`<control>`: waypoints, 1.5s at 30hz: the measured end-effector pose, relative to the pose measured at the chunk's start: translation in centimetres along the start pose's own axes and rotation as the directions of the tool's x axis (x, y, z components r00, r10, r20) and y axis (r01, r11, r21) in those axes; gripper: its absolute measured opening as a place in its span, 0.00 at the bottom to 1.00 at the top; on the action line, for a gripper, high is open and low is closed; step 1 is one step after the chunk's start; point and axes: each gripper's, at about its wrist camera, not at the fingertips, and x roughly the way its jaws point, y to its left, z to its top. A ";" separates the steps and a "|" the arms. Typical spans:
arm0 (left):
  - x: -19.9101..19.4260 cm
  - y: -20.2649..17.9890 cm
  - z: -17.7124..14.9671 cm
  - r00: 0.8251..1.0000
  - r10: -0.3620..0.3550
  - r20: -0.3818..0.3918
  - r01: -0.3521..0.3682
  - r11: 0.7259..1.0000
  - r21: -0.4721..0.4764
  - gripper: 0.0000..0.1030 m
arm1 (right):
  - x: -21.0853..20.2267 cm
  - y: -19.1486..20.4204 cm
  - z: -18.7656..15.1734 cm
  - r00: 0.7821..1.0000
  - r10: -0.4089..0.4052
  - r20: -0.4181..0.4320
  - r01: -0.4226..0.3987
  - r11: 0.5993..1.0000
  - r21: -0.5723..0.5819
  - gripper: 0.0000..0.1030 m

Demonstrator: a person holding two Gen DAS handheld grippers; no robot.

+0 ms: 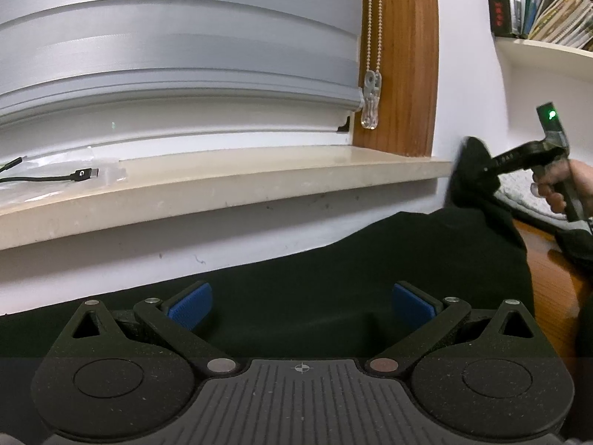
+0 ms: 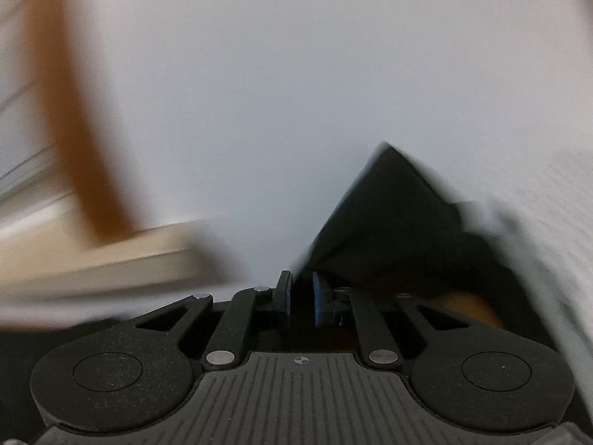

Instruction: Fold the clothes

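Observation:
A black garment [image 1: 333,278] lies spread over the surface below the window sill. My left gripper [image 1: 302,304] hovers just above it, open, with its blue pads [image 1: 191,306] wide apart and nothing between them. At the right, a hand [image 1: 556,185] holds my right gripper [image 1: 481,168], which lifts a bunched corner of the garment. In the blurred right wrist view, the right gripper [image 2: 301,289] has its pads close together with a fold of the black garment [image 2: 389,222] pinched between them, and the cloth rises in a peak to the right.
A beige window sill [image 1: 222,185] with a black USB cable [image 1: 74,175] runs behind the garment, under a grey blind [image 1: 166,55]. A wooden frame [image 1: 400,55] and a bead chain [image 1: 372,37] stand beside it. Bookshelves [image 1: 548,7] hang at the upper right. Brown tabletop [image 1: 552,278] shows at the right.

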 end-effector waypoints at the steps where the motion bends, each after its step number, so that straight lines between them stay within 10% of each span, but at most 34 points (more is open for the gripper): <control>1: 0.0 0.0 0.0 1.000 0.000 0.001 0.000 1.000 0.003 1.00 | -0.2 1.8 -0.4 0.999 0.028 -0.023 -0.030 0.997 -0.075 0.18; 5: 0.0 -0.2 0.0 1.000 0.001 0.003 -0.001 1.000 0.016 1.00 | -2.1 1.9 -2.2 0.999 0.024 -0.033 -0.028 0.994 -0.107 0.45; 18: 0.0 0.1 -0.2 1.000 0.003 -0.002 -0.003 1.000 0.011 1.00 | -3.1 -11.8 -6.5 0.947 -0.314 -0.061 0.318 0.900 0.300 0.52; 27: 0.4 0.7 -0.1 1.000 -0.003 -0.012 0.003 1.000 -0.010 1.00 | 0.3 -14.0 -5.8 0.915 -0.393 -0.091 0.403 0.889 0.215 0.74; 29: 0.4 0.8 -0.1 1.000 -0.004 -0.015 0.004 1.000 -0.012 1.00 | 0.5 -14.3 -5.8 0.928 -0.362 -0.092 0.374 0.904 0.209 0.72; 33: 0.5 0.9 -0.1 1.000 -0.006 -0.021 0.005 1.000 -0.023 1.00 | -0.5 -14.2 -5.4 0.949 -0.306 -0.083 0.316 0.931 0.183 0.21; 42: 0.5 0.6 -0.2 1.000 -0.005 -0.024 0.005 1.000 -0.004 1.00 | -12.2 -14.8 0.3 0.954 -0.295 0.059 0.279 0.941 0.192 0.12; 45: 0.5 0.6 -0.2 1.000 -0.006 -0.025 0.006 1.000 -0.004 1.00 | -11.6 -15.5 0.5 0.932 -0.361 0.008 0.351 0.910 0.221 0.35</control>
